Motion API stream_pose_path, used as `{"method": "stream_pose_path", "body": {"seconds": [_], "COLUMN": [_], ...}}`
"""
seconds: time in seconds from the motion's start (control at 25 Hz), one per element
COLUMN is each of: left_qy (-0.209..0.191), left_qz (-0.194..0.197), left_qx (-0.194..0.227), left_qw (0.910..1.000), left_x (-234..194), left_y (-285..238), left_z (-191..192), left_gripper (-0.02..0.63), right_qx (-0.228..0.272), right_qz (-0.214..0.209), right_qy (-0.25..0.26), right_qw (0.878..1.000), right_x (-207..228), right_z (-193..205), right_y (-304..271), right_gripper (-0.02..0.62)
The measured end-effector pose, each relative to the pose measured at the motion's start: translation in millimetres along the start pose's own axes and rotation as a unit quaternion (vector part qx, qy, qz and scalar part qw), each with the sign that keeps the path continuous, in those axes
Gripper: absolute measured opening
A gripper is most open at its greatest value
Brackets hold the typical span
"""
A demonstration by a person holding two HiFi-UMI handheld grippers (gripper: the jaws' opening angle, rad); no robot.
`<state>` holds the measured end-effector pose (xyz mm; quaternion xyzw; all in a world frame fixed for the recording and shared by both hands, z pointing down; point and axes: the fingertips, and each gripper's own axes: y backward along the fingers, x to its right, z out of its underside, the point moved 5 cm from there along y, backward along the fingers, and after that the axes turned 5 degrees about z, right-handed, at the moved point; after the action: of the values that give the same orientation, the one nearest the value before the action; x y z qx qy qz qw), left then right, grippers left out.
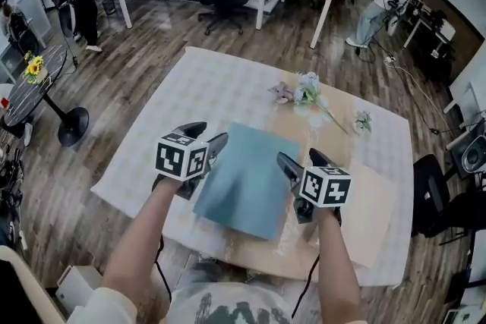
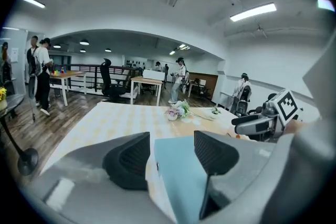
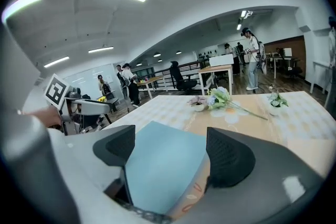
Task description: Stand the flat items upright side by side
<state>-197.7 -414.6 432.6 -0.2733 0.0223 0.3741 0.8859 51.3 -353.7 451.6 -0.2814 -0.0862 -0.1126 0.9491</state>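
Flowers (image 1: pixel 305 92) and the blue sheet (image 1: pixel 247 178) crowd the table's (image 1: pixel 209 87) middle; its left side lies open.

Blue sheet (image 2: pixel 181 176): in the left gripper view its near end ran under my left gripper (image 2: pixel 172 144) and off the bottom edge.
Same sheet, right gripper view: my right gripper (image 3: pixel 170 139) hid its near edge.
Contact: I could not tell whether either gripper's pads touched it.
Table (image 1: pixel 220 87): my forearms covered its near edge in the head view.
Sprig (image 1: pixel 363 121): too small to identify.
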Motion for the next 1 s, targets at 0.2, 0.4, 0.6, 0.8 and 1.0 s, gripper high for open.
{"method": "stream_pose_path", "body": {"seconds": [0.2,0.4,0.6,0.8,1.0], "left_qy": [0.033,0.046,0.053,0.069,0.093], "left_qz": [0.065,0.109,0.156,0.191,0.219], "left_qx": [-0.037,-0.063,-0.099,-0.121,-0.136], "left_qw": [0.9966,0.9909,0.9812,0.9718,0.9618], "left_x": [-30.1,-44.2,-47.0,-49.6,-46.9], "left_y": [-18.2,-38.4,-60.8,-78.1,-92.4], "left_z": [25.6,44.7,65.0,76.7,80.6], "left_gripper": [0.276,0.278,0.302,0.304,0.302], "right_qx": [-0.033,-0.062,-0.086,-0.101,-0.113], "right_qz": [0.023,0.040,0.051,0.049,0.035], "right_qy": [-0.041,-0.070,-0.103,-0.133,-0.157], "right_qw": [0.998,0.995,0.990,0.985,0.981], "right_x": [2.0,12.3,25.8,29.7,31.7], "right_z": [23.0,39.1,60.4,74.8,79.8], "right_y": [-15.9,-26.9,-37.5,-48.8,-55.2], "right_gripper": [0.401,0.395,0.395,0.396,0.396]}}
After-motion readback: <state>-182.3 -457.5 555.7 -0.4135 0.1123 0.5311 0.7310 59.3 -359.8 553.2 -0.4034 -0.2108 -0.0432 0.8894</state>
